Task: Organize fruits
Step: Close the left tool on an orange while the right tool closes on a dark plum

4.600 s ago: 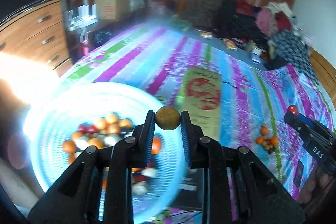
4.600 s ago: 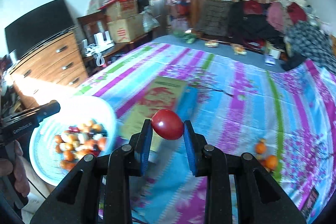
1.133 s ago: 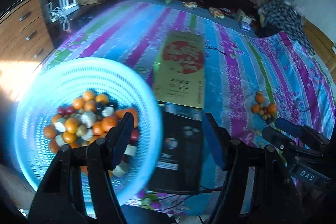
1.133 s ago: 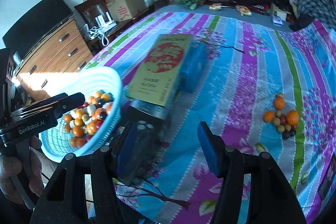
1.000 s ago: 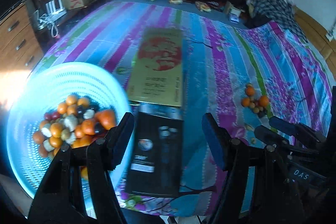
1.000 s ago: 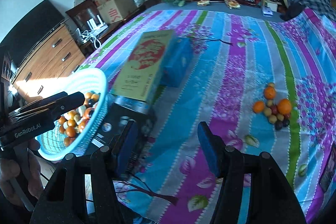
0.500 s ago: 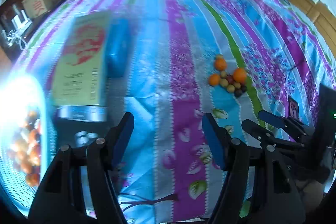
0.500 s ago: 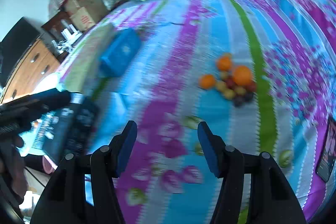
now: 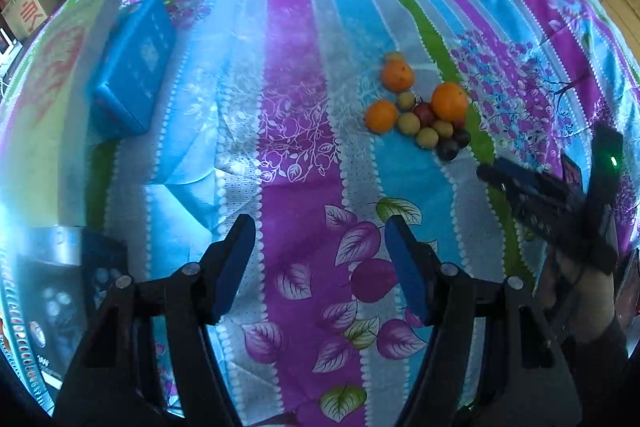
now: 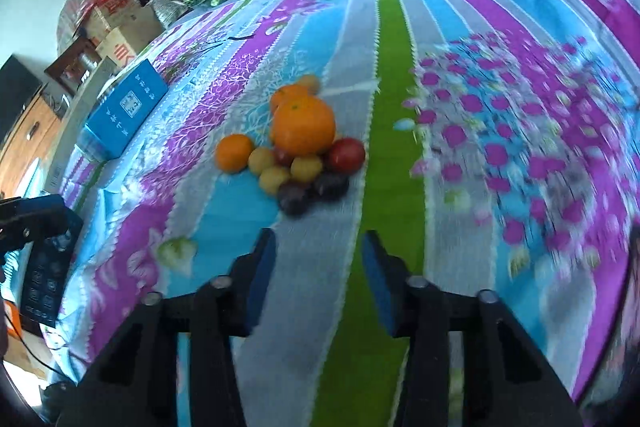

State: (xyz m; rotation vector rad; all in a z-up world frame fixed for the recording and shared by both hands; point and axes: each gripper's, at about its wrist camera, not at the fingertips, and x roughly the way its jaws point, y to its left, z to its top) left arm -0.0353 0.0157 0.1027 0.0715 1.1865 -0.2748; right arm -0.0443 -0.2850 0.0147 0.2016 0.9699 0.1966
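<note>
A small pile of fruit [image 9: 420,109] lies on the striped floral bedsheet: three oranges, several small yellow fruits, a red one and dark plums. In the right wrist view the pile [image 10: 298,147] sits just ahead of my right gripper [image 10: 318,255], which is open and empty, a short way in front of the dark plums [image 10: 312,191]. My left gripper [image 9: 320,247] is open and empty, over the sheet, with the pile ahead and to its right. The right gripper also shows at the right of the left wrist view [image 9: 532,187].
A blue box [image 9: 134,67] and a long yellow-green box [image 9: 48,95] lie on the sheet at the left. A black box [image 9: 60,299] lies at the lower left, by the basket's rim [image 9: 12,339]. Cardboard boxes [image 10: 116,27] and a wooden dresser [image 10: 20,135] stand beyond the bed.
Both grippers let their fruit go at the basket, then swung right from the basket to the fruit pile. The right gripper has closed in on the pile, and its jaws stand narrower.
</note>
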